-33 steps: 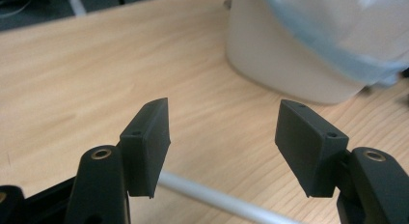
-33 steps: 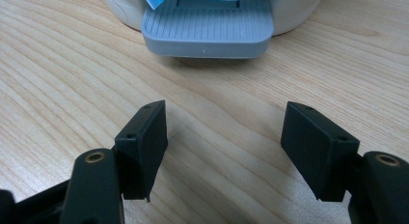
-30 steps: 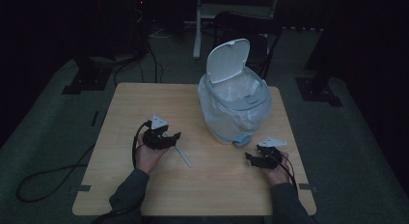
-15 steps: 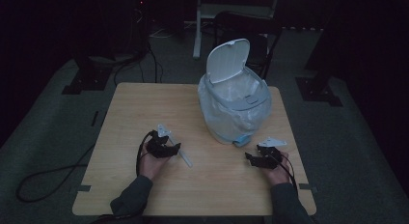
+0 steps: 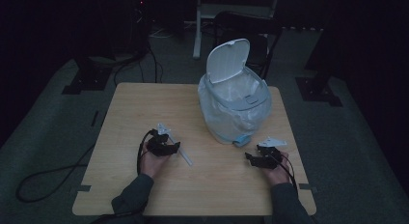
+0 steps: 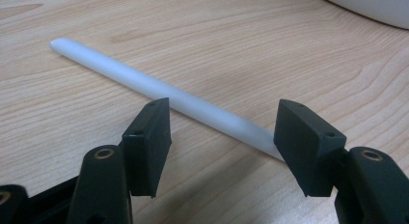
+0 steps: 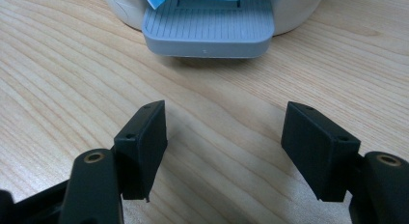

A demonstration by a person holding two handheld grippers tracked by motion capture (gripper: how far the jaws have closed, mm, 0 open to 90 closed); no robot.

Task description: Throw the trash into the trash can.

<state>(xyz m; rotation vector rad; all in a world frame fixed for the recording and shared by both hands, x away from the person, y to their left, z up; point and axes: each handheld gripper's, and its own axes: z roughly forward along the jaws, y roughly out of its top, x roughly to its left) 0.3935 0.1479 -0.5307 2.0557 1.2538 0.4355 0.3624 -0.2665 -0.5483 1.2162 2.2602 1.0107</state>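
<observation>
A thin white stick [image 6: 144, 84] lies flat on the wooden table [image 5: 144, 113]; in the high view the stick [image 5: 184, 157] is left of centre. My left gripper [image 6: 222, 113] is low over it with the jaws set wide on either side. They have just been closing a little, and the pads do not touch the stick. My left gripper [image 5: 166, 147] sits in the person's left hand. My right gripper [image 7: 224, 108] is open with nothing between its jaws, and it faces the grey pedal [image 7: 207, 33] of a white bin. In the high view the right gripper [image 5: 258, 159] rests near the table's right side.
The white pedal bin [image 5: 234, 108] stands at the back right of the table, lined with a pale bag, its lid [image 5: 227, 60] raised. A cable [image 5: 48, 178] trails off the table's left edge onto the floor. A chair [image 5: 246, 28] stands behind the table.
The left hand has sunk toward the table, bringing its gripper down around the stick. The right hand, the stick and the bin have stayed where they were.
</observation>
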